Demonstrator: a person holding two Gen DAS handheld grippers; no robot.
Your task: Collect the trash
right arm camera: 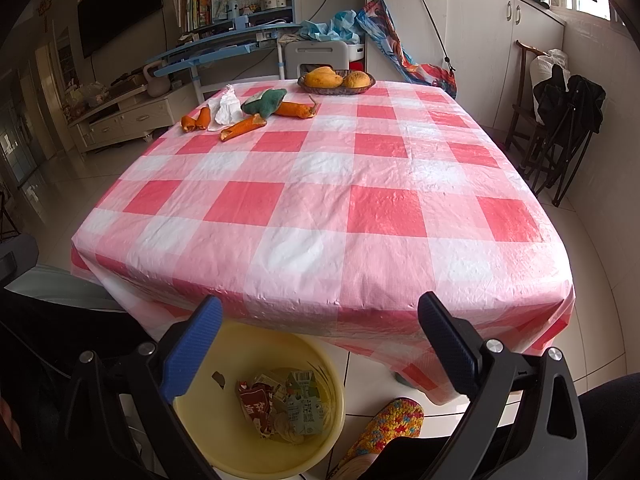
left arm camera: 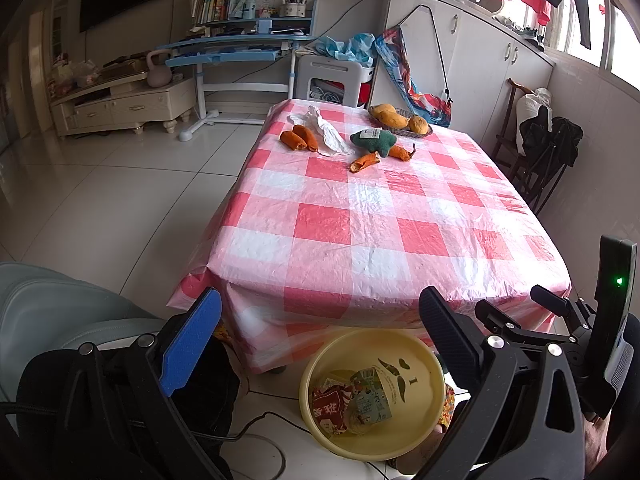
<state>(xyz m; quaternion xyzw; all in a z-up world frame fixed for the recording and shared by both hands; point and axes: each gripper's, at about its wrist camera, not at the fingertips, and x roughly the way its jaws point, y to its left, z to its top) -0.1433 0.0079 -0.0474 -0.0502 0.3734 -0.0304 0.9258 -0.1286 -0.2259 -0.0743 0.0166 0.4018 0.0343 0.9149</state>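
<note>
On the far part of the checked table lie orange peel pieces, a crumpled white tissue, and two more peel strips beside a green plush toy. A yellow basin stands on the floor under the table's near edge, holding a red wrapper and a small carton. My left gripper and right gripper hang open and empty above the basin, well short of the table trash.
A woven basket of mangoes sits at the table's far edge. A foot in a knitted slipper rests beside the basin. A grey chair is at the left; folded dark chairs stand at the right wall.
</note>
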